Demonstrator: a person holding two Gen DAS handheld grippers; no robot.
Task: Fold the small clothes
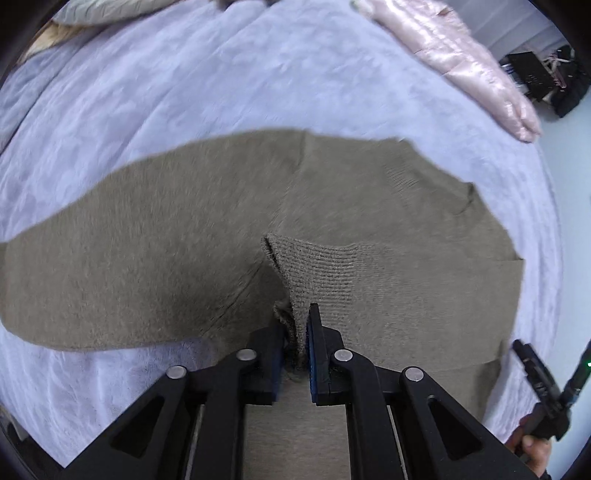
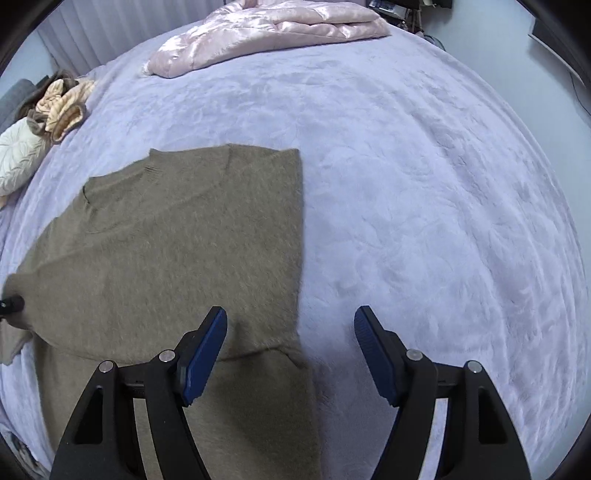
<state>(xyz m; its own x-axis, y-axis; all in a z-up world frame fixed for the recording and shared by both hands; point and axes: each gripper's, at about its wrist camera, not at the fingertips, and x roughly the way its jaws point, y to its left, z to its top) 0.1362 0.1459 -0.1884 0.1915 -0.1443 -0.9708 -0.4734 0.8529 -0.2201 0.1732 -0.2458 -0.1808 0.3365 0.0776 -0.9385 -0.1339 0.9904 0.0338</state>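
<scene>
I'm pinching the brown sweater's (image 1: 184,229) cuff with my left gripper (image 1: 297,325); my right gripper (image 2: 291,321) is hovering spread apart over the sweater's edge.

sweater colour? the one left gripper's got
Plain olive-brown knit sweater, no pattern; ribbed cuff pinched in the left gripper. Right wrist view shows it best.

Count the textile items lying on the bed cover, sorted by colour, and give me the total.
Brown: 1, the sweater, pinched by the left gripper
Pink: 1, the shiny quilted item
Peach: 1, the crumpled garment
White: 1, the cushion
Total: 4
</scene>
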